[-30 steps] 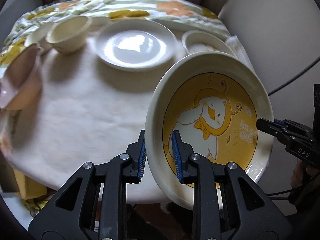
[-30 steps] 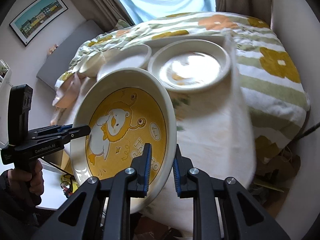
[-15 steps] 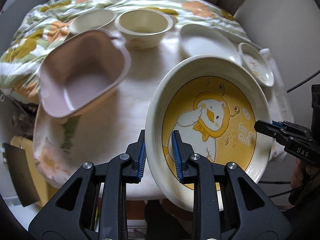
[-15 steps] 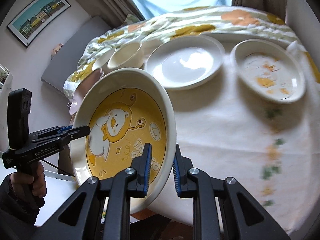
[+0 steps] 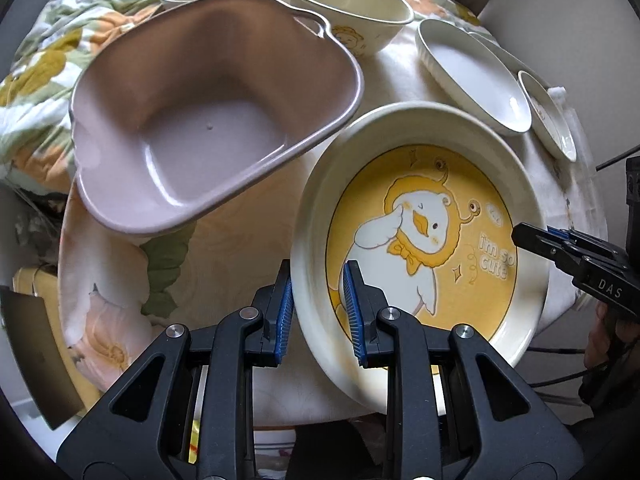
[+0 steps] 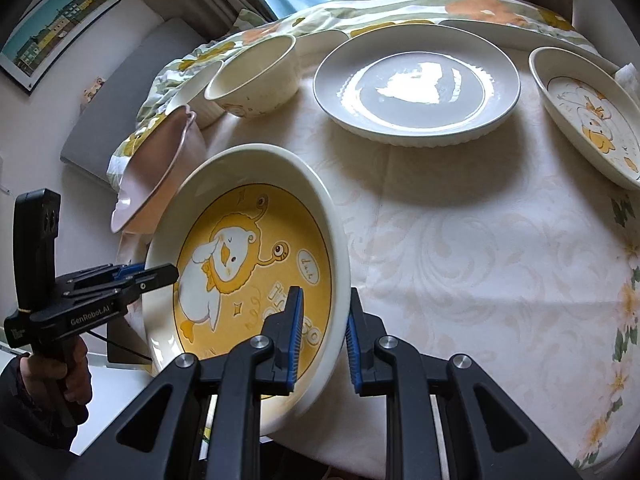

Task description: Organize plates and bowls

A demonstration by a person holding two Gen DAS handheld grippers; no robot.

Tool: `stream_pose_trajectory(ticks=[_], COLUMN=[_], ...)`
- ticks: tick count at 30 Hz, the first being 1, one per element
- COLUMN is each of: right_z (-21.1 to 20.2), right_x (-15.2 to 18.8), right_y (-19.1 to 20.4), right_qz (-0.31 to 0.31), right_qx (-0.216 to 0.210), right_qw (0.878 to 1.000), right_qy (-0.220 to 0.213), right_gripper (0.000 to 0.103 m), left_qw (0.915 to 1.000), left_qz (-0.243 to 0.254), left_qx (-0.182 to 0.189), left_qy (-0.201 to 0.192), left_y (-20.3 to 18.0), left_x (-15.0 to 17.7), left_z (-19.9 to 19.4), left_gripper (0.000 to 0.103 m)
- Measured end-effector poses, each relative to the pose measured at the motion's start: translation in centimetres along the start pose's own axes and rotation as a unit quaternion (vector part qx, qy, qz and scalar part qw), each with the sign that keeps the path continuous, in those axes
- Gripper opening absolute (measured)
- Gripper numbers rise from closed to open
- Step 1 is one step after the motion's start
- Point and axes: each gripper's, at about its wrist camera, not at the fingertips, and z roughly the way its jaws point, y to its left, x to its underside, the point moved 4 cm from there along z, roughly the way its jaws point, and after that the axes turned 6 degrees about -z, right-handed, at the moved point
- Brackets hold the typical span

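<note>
1. The left gripper (image 5: 318,312) and right gripper (image 6: 322,334) each clench opposite rims of the round cream ceramic plate with a yellow duck-lion picture (image 5: 420,248), tilted above the table's near edge.
2. Risk: uneven pulling could slip one rim free, or swing it into the pink plastic basin (image 5: 208,120) just beside it.

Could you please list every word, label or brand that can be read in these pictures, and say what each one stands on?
"I'm so cute": yellow duck plate, clear in the left wrist view.
"DAS": right gripper.
"GenRobot.AI": left gripper.
Small speech bubble on the plate: too small to read.
Duck dish: no readable text.
</note>
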Motion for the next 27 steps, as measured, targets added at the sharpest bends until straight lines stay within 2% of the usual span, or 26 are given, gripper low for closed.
stream_pose_trajectory(ticks=[9,15,23,25,26,27], right_z=[0.7,0.8,1.1,1.3,1.4,1.4], right_x=[0.3,0.4,0.8,0.9,0.9,0.9], right_y=[-0.3,0.0,0.7,0.7,0.7,0.8], right_qz=[-0.005,-0.006,-0.017,-0.015,-0.015,-0.016], right_qx=[0.017,0.033,0.028,0.025,0.023,0.022], right_qw=[1.000,0.999,0.999,1.000,1.000,1.000], right_qy=[0.005,0.002,-0.008,-0.008,-0.009,-0.012], right_gripper=[0.018,0.018,0.032,0.039,0.042,0.044], left_qw=[0.9996,0.9984,0.9967,0.9965,0.9963,0.9960], left_qz=[0.017,0.032,0.036,0.038,0.039,0.040], left_qx=[-0.011,-0.041,-0.066,-0.067,-0.068,-0.073], left_qy=[-0.018,-0.025,-0.031,-0.034,-0.035,-0.034], left_y=[-0.6,-1.0,-1.6,-1.9,-2.1,-2.2], left_x=[0.3,0.5,0.5,0.6,0.7,0.7], left_z=[-0.3,0.0,0.5,0.6,0.7,0.9], left_gripper=[0.022,0.022,0.025,0.029,0.041,0.065])
